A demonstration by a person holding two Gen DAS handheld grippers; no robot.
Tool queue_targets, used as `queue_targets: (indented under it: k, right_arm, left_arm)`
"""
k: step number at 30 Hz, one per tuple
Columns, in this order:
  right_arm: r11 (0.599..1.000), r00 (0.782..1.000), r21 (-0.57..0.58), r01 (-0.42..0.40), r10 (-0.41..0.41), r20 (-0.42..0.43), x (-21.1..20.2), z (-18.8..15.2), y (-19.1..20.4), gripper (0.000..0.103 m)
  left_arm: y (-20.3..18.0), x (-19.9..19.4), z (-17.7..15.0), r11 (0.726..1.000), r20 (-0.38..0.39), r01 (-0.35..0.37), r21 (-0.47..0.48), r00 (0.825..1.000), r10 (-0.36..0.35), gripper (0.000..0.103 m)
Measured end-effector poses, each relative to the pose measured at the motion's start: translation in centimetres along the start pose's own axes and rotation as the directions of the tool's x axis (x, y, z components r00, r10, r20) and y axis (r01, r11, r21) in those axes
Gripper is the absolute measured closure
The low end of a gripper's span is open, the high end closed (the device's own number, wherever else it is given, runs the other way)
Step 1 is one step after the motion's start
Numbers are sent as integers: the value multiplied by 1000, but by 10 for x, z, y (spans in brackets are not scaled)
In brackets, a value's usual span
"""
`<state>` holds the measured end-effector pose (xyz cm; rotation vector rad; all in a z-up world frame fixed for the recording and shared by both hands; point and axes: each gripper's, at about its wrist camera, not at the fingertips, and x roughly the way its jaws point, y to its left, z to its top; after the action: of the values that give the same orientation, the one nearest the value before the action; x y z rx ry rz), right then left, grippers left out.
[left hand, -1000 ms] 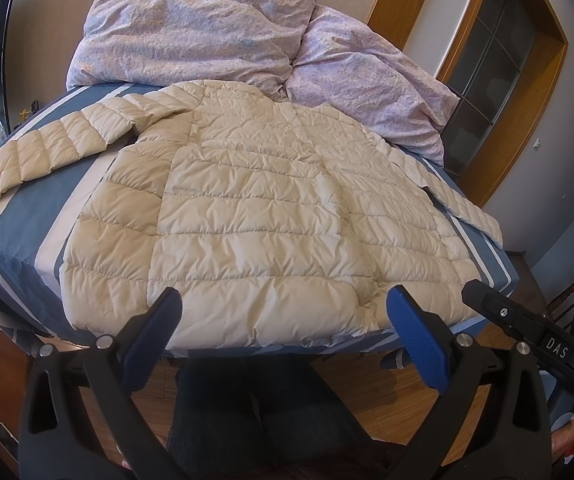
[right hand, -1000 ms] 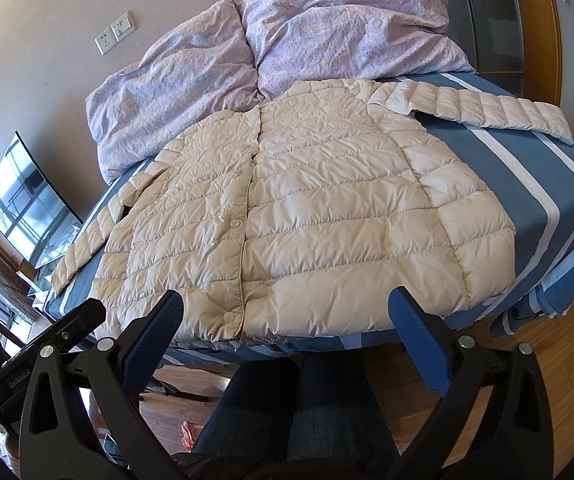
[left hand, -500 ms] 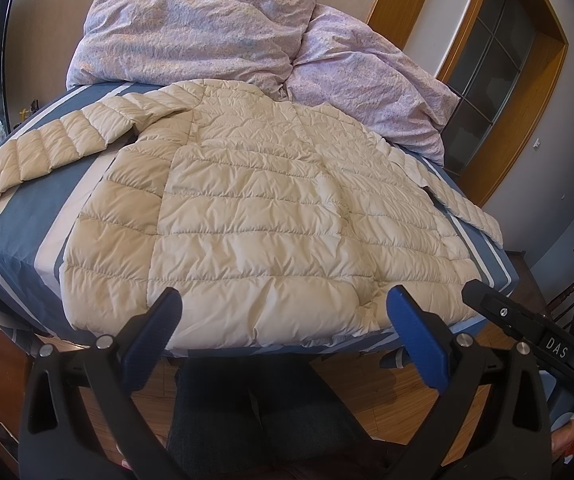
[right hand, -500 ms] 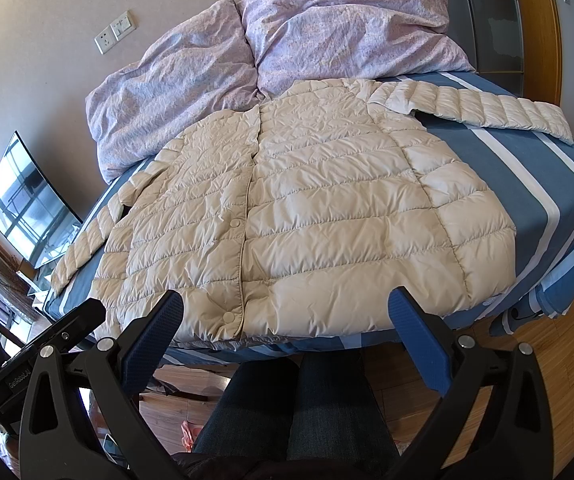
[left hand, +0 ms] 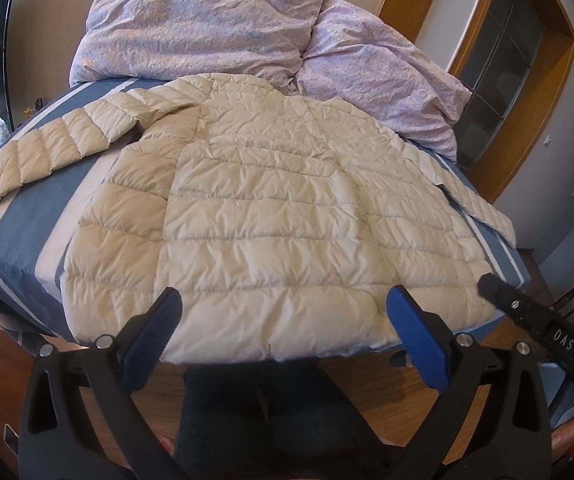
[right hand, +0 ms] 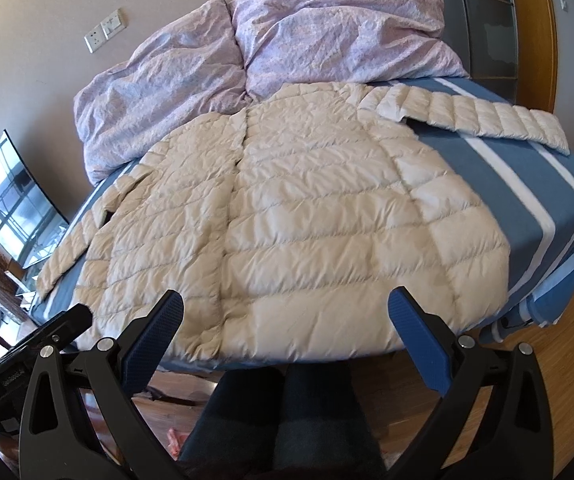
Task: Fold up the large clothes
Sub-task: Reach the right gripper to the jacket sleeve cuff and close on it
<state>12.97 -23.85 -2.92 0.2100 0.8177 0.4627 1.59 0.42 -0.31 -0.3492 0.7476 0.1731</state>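
Note:
A cream quilted down jacket [left hand: 271,216] lies spread flat on the bed, front up, hem at the near edge and both sleeves stretched out sideways. It also shows in the right wrist view [right hand: 295,216]. My left gripper [left hand: 285,300] is open and empty, just short of the jacket's hem, above the floor. My right gripper [right hand: 287,304] is open and empty, also at the hem. The right gripper's body shows at the right edge of the left wrist view [left hand: 539,328].
The bed [right hand: 527,200] has a blue sheet with white stripes. A crumpled lilac duvet [left hand: 215,28] is piled at the head. A wood-framed glass door [left hand: 519,64] stands at the right. A screen [right hand: 11,208] stands left of the bed. Wooden floor [right hand: 547,368] and the person's legs lie below.
Both grippers have edged slightly closer to the jacket's hem. The jacket has not moved.

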Motion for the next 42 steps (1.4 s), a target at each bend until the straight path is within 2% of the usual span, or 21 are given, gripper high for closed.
queue_targets:
  k: [8, 11, 15, 17, 19, 23, 28, 32, 36, 38, 42]
  right_arm:
    - [996, 996, 29, 82, -83, 21, 29, 49, -52, 1]
    - [986, 988, 68, 152, -153, 12, 41, 75, -85, 1]
    - [958, 976, 190, 215, -215, -25, 60, 110, -145, 1]
    - [937, 969, 250, 245, -241, -46, 65, 122, -172, 1]
    - [902, 960, 329, 279, -273, -66, 69, 137, -209, 10]
    - [831, 936, 440, 341, -342, -81, 69, 159, -261, 14]
    - [733, 877, 512, 448, -472, -92, 68, 186, -324, 22]
    - [673, 849, 547, 498, -508, -148, 78, 195, -369, 32]
    - [641, 848, 583, 499, -498, -179, 85, 193, -396, 39]
    - [638, 854, 591, 494, -484, -192, 91, 191, -403, 44]
    - [636, 843, 569, 522, -485, -231, 101, 185, -411, 56]
  left_arm:
    - [13, 30, 40, 991, -12, -128, 45, 992, 129, 2]
    - [18, 42, 60, 984, -9, -169, 56, 985, 170, 2]
    - [23, 62, 84, 974, -12, -215, 77, 976, 217, 2]
    - [24, 72, 92, 970, -22, -228, 86, 973, 231, 2]
    - [27, 83, 99, 966, -39, -244, 92, 968, 248, 2]
    - [33, 104, 109, 960, -69, -264, 98, 960, 271, 2]
    - [40, 124, 115, 953, -100, -288, 97, 949, 297, 2]
    - [46, 134, 119, 948, -118, -303, 98, 942, 313, 2]
    - [50, 142, 122, 937, -122, -330, 115, 931, 343, 2]
    - [52, 146, 123, 933, -125, -341, 118, 927, 355, 2]
    - [53, 152, 123, 925, -128, -360, 125, 918, 375, 2]
